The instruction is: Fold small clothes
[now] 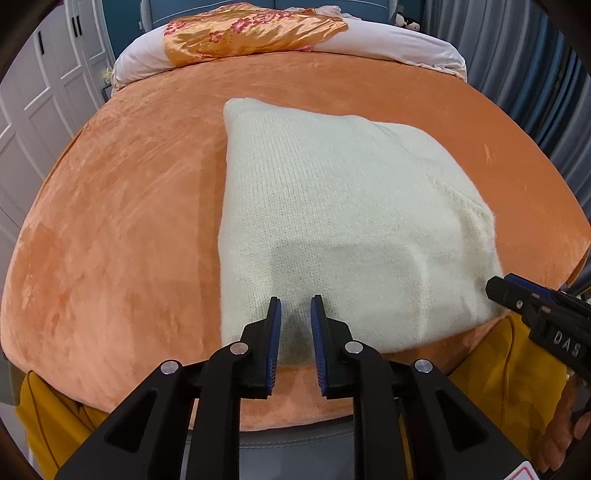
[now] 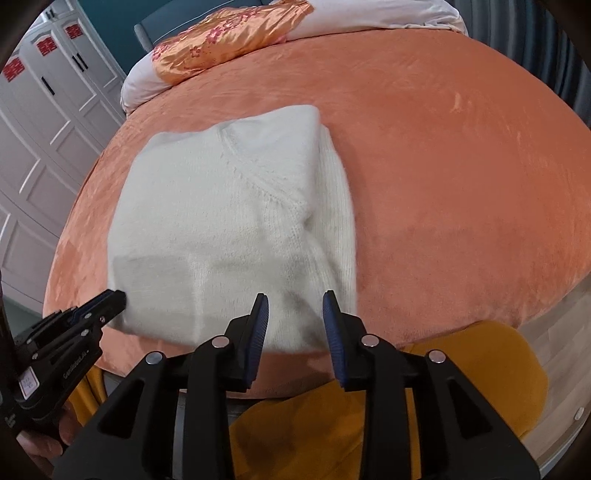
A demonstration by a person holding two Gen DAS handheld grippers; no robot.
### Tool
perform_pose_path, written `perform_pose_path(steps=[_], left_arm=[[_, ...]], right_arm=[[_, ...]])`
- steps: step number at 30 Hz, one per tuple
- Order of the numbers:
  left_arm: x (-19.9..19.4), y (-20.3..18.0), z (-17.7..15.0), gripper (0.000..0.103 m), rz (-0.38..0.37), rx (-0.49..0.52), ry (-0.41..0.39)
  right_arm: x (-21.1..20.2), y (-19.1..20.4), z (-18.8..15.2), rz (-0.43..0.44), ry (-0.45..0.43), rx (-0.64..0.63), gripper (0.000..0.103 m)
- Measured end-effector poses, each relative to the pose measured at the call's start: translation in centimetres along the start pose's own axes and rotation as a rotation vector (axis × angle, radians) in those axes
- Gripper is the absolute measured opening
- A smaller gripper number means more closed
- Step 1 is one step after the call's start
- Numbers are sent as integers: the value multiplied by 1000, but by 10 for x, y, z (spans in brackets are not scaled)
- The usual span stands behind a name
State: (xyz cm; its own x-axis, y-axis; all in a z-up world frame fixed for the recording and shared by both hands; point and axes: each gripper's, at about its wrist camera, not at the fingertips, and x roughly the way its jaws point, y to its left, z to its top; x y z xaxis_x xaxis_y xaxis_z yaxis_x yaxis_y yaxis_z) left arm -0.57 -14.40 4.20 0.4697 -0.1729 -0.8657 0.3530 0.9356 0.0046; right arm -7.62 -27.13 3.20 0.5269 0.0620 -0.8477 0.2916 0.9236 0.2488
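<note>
So the cream-white fuzzy knit sweater [image 1: 332, 221] is basically folded already imo. It sits as a compact, roughly square bundle on the bed's orange plush blanket [image 1: 129, 221], close to the bed's near edge, w/ the far end of the bed (white duvet and shiny orange floral satin cloth [image 1: 251, 33]) well apart from it. From the right wrist view you can see a sleeve or side panel tucked over the top w/ a diagonal seam showing, and a thicker layer peeking out along the right side, so there's def more than one fold in there.

Left gripper [image 1: 295, 306] hangs over the near edge of the bundle, fingers only a narrow gap apart, and nothing pinched between them, just sweater underneath. Right gripper [image 2: 293, 306] is over the near right corner of the bundle, fingers spread a bit wider, also not gripping anything afaict. Looks like both have let go of the cloth.

What's left: prob not much for this piece. Right side looks a tad uneven, layers not flush, so maybe a little tidy-up or one more fold in half if they want it smaller. No other clothes waiting that I can see, tho the views don't show the whole bed.
</note>
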Motion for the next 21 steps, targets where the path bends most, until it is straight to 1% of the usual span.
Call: perform_pose_path(steps=[2, 4, 6, 8, 9, 10, 11, 13, 15, 17, 18, 21], left_arm=[[1, 0, -1, 16, 2, 3, 1], [2, -1, -2, 20, 1, 7, 2], [3, -3, -3, 21, 8, 21, 0], [4, -5, -5, 26, 11, 33, -1], [5, -6, -5, 31, 6, 36, 1], [5, -6, -5, 38, 0, 37, 4], [3, -6, -5, 44, -27, 33, 9], [-4, -3, -2, 73, -84, 8, 11], [-15, 5, 2, 83, -117, -46, -13], [-23, 13, 11, 85, -130, -88, -48], [-24, 17, 15, 86, -125, -100, -54], [-15, 31, 30, 86, -96, -133, -50]], right_arm=[[8, 4, -2, -29, 13, -30, 31], [20, 8, -6, -57, 35, -57, 31], [27, 12, -7, -66, 42, -81, 32], [30, 18, -7, -83, 43, -109, 36], [30, 20, -7, -88, 44, -118, 37], [30, 21, -7, -94, 43, -122, 37], [27, 21, -7, -92, 39, -119, 37], [17, 16, -6, -63, 4, -83, 37], [7, 6, -3, -32, -34, -33, 42], [-1, -8, 4, -14, -73, 26, 66], [-2, -14, 8, -7, -80, 47, 67], [9, -34, 24, 39, -47, 111, 68]])
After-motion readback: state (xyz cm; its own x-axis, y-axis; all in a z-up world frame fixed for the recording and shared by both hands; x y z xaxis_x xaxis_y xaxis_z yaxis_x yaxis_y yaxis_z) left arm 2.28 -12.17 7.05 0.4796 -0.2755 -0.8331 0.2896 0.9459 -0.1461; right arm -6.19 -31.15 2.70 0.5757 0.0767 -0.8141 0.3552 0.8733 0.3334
